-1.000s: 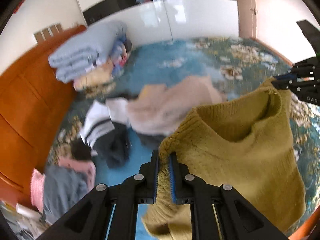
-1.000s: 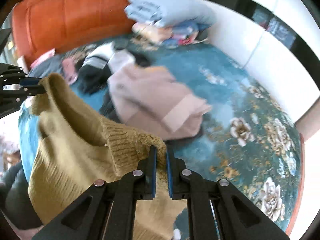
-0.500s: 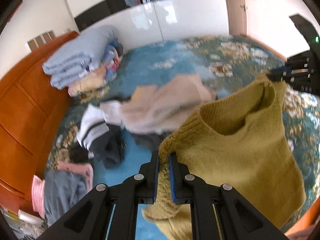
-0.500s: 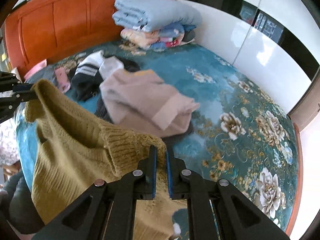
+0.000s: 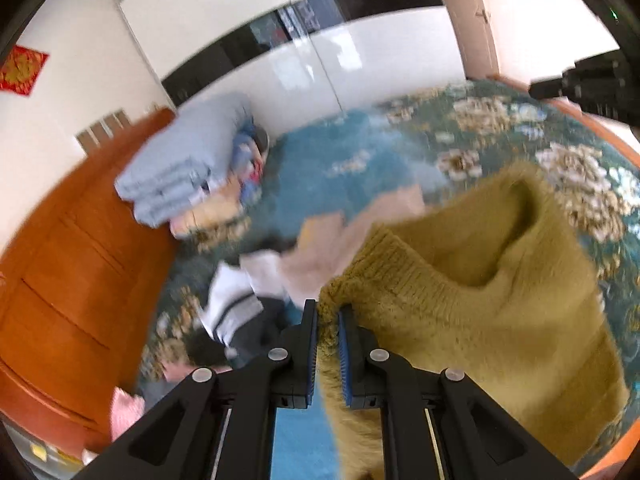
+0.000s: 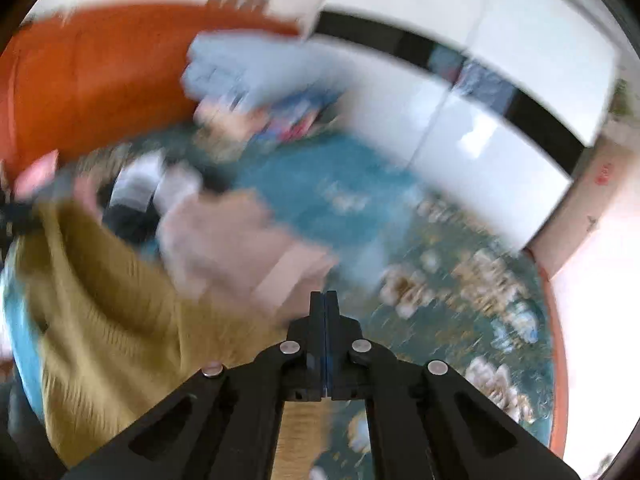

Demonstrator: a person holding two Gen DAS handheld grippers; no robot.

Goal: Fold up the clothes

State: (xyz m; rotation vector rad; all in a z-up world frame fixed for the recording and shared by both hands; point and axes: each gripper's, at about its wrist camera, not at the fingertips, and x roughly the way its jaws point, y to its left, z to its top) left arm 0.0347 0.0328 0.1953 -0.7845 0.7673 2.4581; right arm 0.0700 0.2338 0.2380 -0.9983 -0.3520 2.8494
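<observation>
I am clamping my left gripper (image 5: 328, 312) on the ribbed edge of the mustard-yellow knitted sweater (image 5: 480, 320), which is hanging above the teal floral bedspread (image 5: 400, 160). My right gripper (image 6: 325, 300) is showing its pads pressed together; the blurred view is hiding whether any knit is pinched there. A beige garment (image 6: 232, 248) is lying beyond.

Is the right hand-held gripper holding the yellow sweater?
No: in the right wrist view the right hand-held gripper has its jaws closed flat together with no knit between them, and the sweater hangs off to the side.
</observation>
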